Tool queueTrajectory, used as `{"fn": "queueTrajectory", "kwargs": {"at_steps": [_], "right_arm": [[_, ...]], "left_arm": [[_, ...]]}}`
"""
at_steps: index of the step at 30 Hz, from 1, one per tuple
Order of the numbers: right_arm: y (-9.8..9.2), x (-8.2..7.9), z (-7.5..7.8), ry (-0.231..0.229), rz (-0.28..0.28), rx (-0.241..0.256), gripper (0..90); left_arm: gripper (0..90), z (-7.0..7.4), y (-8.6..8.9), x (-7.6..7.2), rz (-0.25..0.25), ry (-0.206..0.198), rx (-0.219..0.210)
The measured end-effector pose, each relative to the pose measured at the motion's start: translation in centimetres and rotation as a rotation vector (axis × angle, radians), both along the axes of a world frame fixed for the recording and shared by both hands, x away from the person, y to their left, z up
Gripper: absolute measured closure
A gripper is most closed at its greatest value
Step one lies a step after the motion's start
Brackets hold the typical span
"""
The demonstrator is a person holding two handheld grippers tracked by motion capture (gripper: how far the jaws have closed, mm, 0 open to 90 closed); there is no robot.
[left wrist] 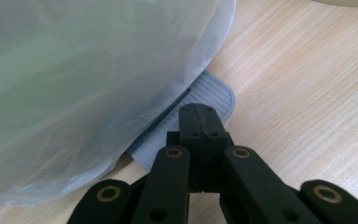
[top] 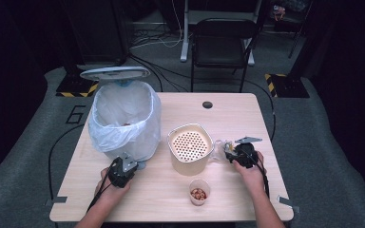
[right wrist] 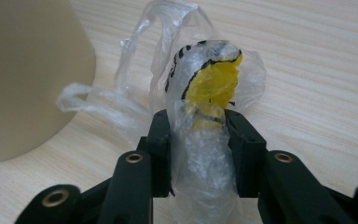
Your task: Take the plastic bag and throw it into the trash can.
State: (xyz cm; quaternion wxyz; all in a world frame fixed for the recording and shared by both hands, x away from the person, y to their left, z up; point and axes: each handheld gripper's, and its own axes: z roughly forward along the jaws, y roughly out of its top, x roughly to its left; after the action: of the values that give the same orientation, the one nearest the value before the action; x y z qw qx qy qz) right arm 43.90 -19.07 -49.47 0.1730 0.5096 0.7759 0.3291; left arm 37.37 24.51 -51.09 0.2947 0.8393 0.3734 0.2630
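Right gripper (right wrist: 198, 135) clamped crinkled clear plastic bag (right wrist: 209, 93) beside smooth beige container (right wrist: 28, 70); left gripper (left wrist: 200, 122), jaws closed, pressed ribbed grey pedal (left wrist: 209, 93).

cream perforated container (top: 188, 148): table centre, upright | small clear cup (top: 199, 191) of brownish pieces: near front edge, just before container | black folding chair (top: 222, 45): floor beyond table | wooden table (top: 247, 118): round grommet hole (top: 207, 104) at far edge

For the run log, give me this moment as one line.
left gripper: shut, on bin pedal | right gripper: shut on plastic bag | bin lid: open
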Motion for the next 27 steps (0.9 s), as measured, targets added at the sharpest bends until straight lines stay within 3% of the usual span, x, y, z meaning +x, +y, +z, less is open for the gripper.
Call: {"fn": "queueTrajectory", "kwargs": {"at_steps": [4,5,6,10,14,22,27], "right_arm": [[-0.2,-0.1,0.8,-0.012,0.024,-0.01,67.3],[0.0,-0.2,1.2,-0.003,0.006,0.012,67.3],[-0.2,-0.2,1.4,-0.018,0.025,-0.008,67.3],[-0.2,-0.4,2.8,-0.015,0.007,0.012,67.5],[-0.6,-0.5,4.4,-0.043,0.023,-0.009,67.6],[-1.3,-0.9,7.2,-0.044,0.023,-0.032,67.8],[-1.5,-0.9,8.8,-0.05,0.029,-0.013,68.0]], "left_arm": [[90.0,0.0,0.0,0.0,0.001,-0.002,0.0],[90.0,-0.1,-0.1,0.0,0.007,-0.011,-0.007],[90.0,-0.1,-0.1,0.0,0.006,-0.011,-0.005],[90.0,-0.1,-0.1,0.0,0.008,-0.014,-0.006],[90.0,-0.1,-0.1,0.0,0.004,-0.003,-0.007],[90.0,-0.1,-0.1,0.0,0.008,-0.01,-0.007],[90.0,-0.1,-0.1,0.0,0.006,-0.011,-0.006]]}}
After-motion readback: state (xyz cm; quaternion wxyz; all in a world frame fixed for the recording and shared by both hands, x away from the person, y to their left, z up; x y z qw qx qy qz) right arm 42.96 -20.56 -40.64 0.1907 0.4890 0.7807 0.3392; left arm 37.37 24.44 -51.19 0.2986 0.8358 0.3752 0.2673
